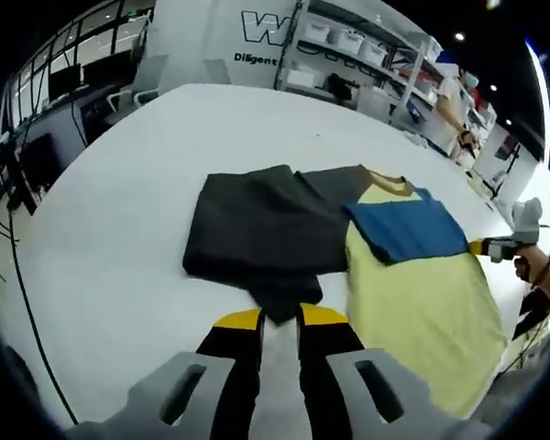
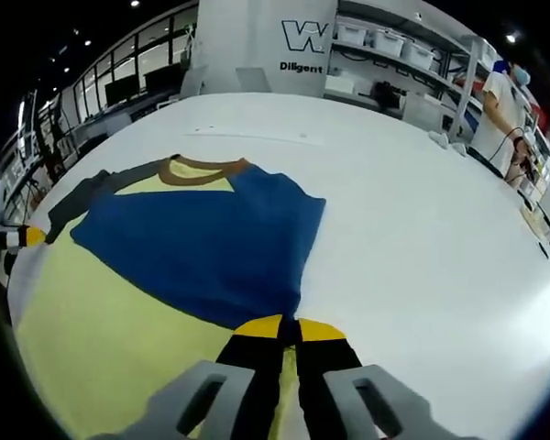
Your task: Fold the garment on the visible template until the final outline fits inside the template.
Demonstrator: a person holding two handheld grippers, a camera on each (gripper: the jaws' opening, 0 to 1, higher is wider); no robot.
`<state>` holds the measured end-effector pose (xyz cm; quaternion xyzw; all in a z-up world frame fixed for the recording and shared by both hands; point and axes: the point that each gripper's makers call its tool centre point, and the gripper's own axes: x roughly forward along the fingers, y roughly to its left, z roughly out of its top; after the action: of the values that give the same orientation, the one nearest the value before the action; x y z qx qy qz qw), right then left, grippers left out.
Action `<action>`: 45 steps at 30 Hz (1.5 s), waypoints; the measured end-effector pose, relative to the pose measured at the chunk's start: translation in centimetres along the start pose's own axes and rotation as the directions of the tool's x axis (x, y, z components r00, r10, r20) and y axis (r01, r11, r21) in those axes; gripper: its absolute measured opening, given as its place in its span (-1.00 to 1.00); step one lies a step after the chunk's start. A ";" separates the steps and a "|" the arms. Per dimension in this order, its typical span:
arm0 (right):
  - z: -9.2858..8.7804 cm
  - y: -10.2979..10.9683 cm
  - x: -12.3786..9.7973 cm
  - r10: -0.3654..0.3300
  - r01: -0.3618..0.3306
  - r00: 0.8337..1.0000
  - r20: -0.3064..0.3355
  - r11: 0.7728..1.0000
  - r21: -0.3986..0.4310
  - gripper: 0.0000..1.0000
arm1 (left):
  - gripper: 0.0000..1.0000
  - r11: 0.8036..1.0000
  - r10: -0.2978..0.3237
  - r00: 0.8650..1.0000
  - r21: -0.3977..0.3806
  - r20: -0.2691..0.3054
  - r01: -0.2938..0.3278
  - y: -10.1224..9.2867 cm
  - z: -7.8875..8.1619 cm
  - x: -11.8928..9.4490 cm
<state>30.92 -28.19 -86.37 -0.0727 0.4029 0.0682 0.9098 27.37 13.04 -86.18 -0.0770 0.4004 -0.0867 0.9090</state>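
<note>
**Both sleeves pinched, side folds under way**

The garment [image 1: 412, 284], a pale yellow shirt with a brown collar, one blue sleeve and one dark grey sleeve, lay flat on the white table [image 1: 110, 211]. No separate template outline could be made out around it.

In the left gripper view, the left gripper [image 1: 280, 319] had its yellow-tipped jaws drawn together on an edge of the dark grey sleeve [image 1: 266, 229], at the side of that sleeve away from the collar. The grey cloth spread out beside the yellow body, touching it along one edge. Beyond the garment, the right gripper [image 1: 484, 246] met the far edge of the blue sleeve [image 1: 408, 229], which lay folded over the yellow body just below the collar.

In the right gripper view, the right gripper had its jaws together on the lower edge of the blue sleeve, with yellow cloth just beside the tips. The left gripper's striped tip sat at the garment's far side, next to the grey sleeve.

By these views, the step in hand was the side folds: the blue sleeve seemed already laid inward, while the grey sleeve was still spread outward. The next move probably called for the left gripper to lift the grey sleeve and carry it across onto the yellow body, keeping the pinch firm so the cloth did not slip or bunch, then a lengthwise fold of the body.
</note>
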 end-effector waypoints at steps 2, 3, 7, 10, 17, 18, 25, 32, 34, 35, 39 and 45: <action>0.0 0.0 0.0 -0.001 0.001 1.000 -0.004 1.000 -0.005 -1.00 | -0.88 1.000 0.023 1.000 0.003 0.003 -0.023 0.3 0.0 -0.1; 0.0 0.0 0.0 -0.001 0.001 1.000 -0.006 1.000 -0.006 -1.00 | -0.89 1.000 0.025 1.000 0.014 0.007 -0.025 0.4 0.2 -0.1; 0.0 0.0 -0.1 -0.002 0.002 1.000 -0.007 1.000 -0.011 -1.00 | -0.99 0.999 0.023 1.000 -0.031 -0.011 -0.024 0.6 0.1 0.1; 0.0 0.0 -0.1 0.001 -0.001 1.000 -0.006 1.000 -0.009 -1.00 | -0.99 0.999 0.027 1.000 -0.041 -0.010 -0.027 0.7 0.0 0.2; 0.0 0.0 0.0 -0.008 0.007 1.000 -0.017 0.999 -0.034 -1.00 | -0.99 0.999 0.049 0.999 -0.019 -0.001 -0.049 2.7 0.5 -1.2; 0.0 0.0 0.0 -0.009 0.009 1.000 -0.018 0.999 -0.035 -1.00 | -0.99 0.998 0.059 0.998 -0.006 0.005 -0.059 3.2 0.7 -1.4; 0.0 -0.3 -0.1 -0.022 0.021 1.000 -0.022 1.000 -0.019 -1.00 | -0.99 0.992 0.126 0.992 0.027 -0.002 -0.126 7.1 1.0 -2.4; -0.1 -0.8 -0.1 -0.021 0.021 0.999 -0.035 1.000 -0.004 -1.00 | -0.99 0.980 0.194 0.981 0.049 -0.009 -0.193 11.2 1.7 -3.0; -0.2 -0.9 -0.1 -0.025 0.025 0.999 -0.038 1.000 -0.004 -1.00 | -0.99 0.970 0.228 0.973 0.086 -0.023 -0.226 12.2 1.8 -3.3; -0.2 -1.1 -0.1 -0.029 0.029 0.999 -0.039 1.000 -0.003 -1.00 | -0.99 0.968 0.237 0.971 0.095 -0.023 -0.234 12.4 1.8 -3.4; -0.4 -1.6 -0.2 -0.040 0.041 0.998 -0.043 0.999 0.011 -1.00 | -0.99 0.958 0.263 0.965 0.123 -0.012 -0.260 13.8 2.7 -3.4; -0.4 -1.7 -0.1 -0.031 0.033 0.999 -0.042 0.999 0.040 -1.00 | -0.99 0.937 0.325 0.946 0.140 -0.013 -0.320 16.4 3.1 -3.4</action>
<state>30.85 -29.90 -86.40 -0.0622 0.4216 0.0439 0.9036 28.94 29.99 -85.09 0.0530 0.4172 0.0350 0.9066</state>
